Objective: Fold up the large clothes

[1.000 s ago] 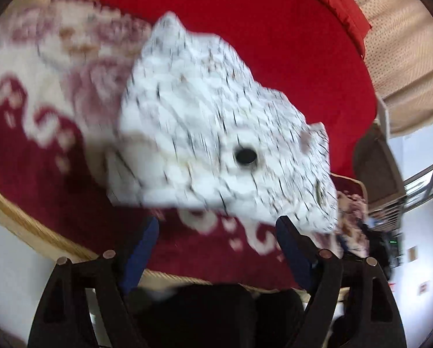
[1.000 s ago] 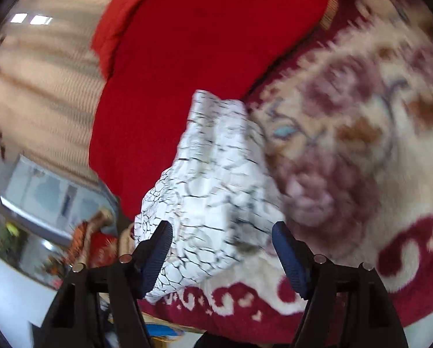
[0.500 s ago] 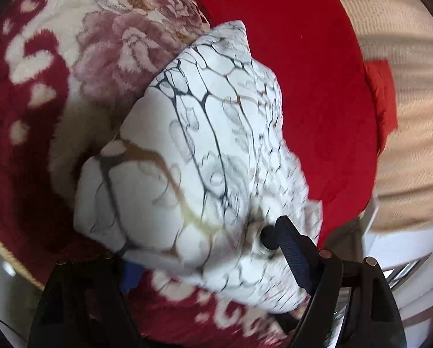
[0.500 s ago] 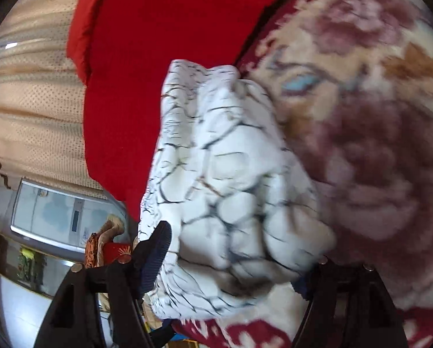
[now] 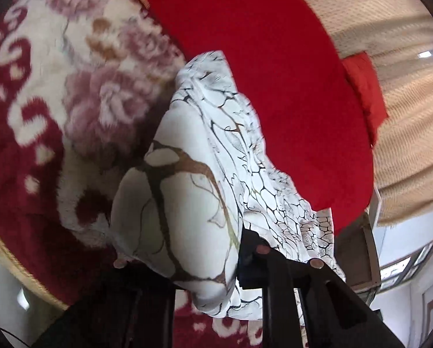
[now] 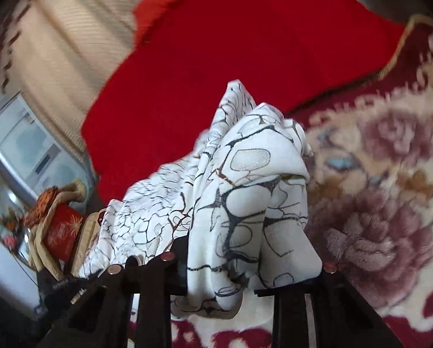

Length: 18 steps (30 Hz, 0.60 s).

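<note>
A: One white crackle-print garment (image 5: 205, 191) lies bunched on the floral blanket (image 5: 80, 95), beside its edge against the red cover (image 5: 260, 58).

B: The left gripper (image 5: 184, 255) and the right gripper (image 6: 245, 272) have just closed, each clamping a fold, angled downward. Only the right view shows the mirrored cabinet (image 6: 22, 148).

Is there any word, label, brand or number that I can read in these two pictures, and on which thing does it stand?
None can be read.
White crackle-print garment: pattern only, no label showing.
Flowered blanket: flowers only.
Red box with gold firework marks: no letters readable, too small and blurred.
</note>
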Available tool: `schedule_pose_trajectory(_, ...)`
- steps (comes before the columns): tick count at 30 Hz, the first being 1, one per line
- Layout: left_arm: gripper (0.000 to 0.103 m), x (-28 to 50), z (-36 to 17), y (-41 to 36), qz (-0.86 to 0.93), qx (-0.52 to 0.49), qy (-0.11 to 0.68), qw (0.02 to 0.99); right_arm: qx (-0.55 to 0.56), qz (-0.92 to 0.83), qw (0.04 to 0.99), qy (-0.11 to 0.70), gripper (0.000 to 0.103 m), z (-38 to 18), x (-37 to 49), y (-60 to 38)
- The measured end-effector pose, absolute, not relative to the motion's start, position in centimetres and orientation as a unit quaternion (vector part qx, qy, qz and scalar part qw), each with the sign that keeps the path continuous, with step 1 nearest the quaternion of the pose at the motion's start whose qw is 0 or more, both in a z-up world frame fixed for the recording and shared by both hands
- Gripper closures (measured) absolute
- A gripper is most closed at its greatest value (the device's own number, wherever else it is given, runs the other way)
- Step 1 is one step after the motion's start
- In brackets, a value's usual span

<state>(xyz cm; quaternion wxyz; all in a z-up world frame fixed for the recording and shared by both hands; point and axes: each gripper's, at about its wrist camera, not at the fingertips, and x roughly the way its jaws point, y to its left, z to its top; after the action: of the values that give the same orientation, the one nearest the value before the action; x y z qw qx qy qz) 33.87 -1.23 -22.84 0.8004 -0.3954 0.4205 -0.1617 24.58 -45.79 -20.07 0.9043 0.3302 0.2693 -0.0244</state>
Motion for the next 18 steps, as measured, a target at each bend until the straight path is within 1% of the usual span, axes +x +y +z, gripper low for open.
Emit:
schedule_pose_trajectory(3, 0.085, 31.5, -21.0, -0.5, -0.181, -0.363, 0.414, 0.815, 0.323, -0.015, 0.909, 0.262, 0.074, -18.6, 22.0, -45.1)
schedule_pose_trajectory(6, 0.083, 29.7, -22.0, 0.6, -0.197, -0.348, 0.428, 0.811, 0.337, -0.009, 0.902, 0.271, 0.074, -19.3, 19.0, -45.5)
schedule_pose_trajectory(7, 0.080, 29.8, -23.3, 0.5, -0.194, -0.342, 0.446, 0.804, 0.341, -0.007, 0.896, 0.285, 0.074, -20.0, 18.5, -45.6)
schedule_pose_trajectory(8, 0.078, 30.1, -24.8, 0.6, -0.184, -0.345, 0.467, 0.793, 0.348, -0.007, 0.886, 0.307, 0.070, -21.2, 18.3, -45.7)
schedule_pose_trajectory(9, 0.068, 30.6, -26.9, 1.0, -0.172, -0.366, 0.490, 0.772, 0.357, -0.007, 0.873, 0.332, 0.064, -22.7, 18.4, -46.0)
schedule_pose_trajectory(10, 0.054, 30.7, -27.9, 1.4, -0.168, -0.385, 0.495, 0.760, 0.371, -0.008, 0.856, 0.361, 0.061, -24.3, 18.7, -46.4)
schedule_pose_trajectory(11, 0.051, 30.8, -28.8, 2.0, -0.166, -0.413, 0.493, 0.747, 0.393, -0.011, 0.835, 0.385, 0.046, -25.6, 18.9, -47.0)
schedule_pose_trajectory(12, 0.050, 30.9, -29.3, 2.5, -0.172, -0.444, 0.486, 0.733, 0.420, -0.014, 0.817, 0.394, 0.041, -26.5, 18.8, -47.7)
schedule_pose_trajectory(13, 0.048, 31.0, -29.4, 2.8, -0.175, -0.455, 0.486, 0.726, 0.448, -0.008, 0.804, 0.391, 0.041, -26.8, 18.3, -48.5)
schedule_pose_trajectory(14, 0.046, 31.1, -29.4, 2.9, -0.180, -0.465, 0.484, 0.719, 0.451, -0.008, 0.804, 0.388, 0.041, -26.4, 17.9, -49.0)
schedule_pose_trajectory(16, 0.041, 31.1, -29.3, 2.9, -0.184, -0.477, 0.472, 0.718, 0.433, -0.019, 0.818, 0.379, 0.041, -25.0, 16.9, -49.9)
schedule_pose_trajectory(18, 0.040, 30.5, -29.0, 3.2, -0.185, -0.477, 0.460, 0.726, 0.412, -0.040, 0.831, 0.373, 0.041, -23.3, 15.9, -50.5)
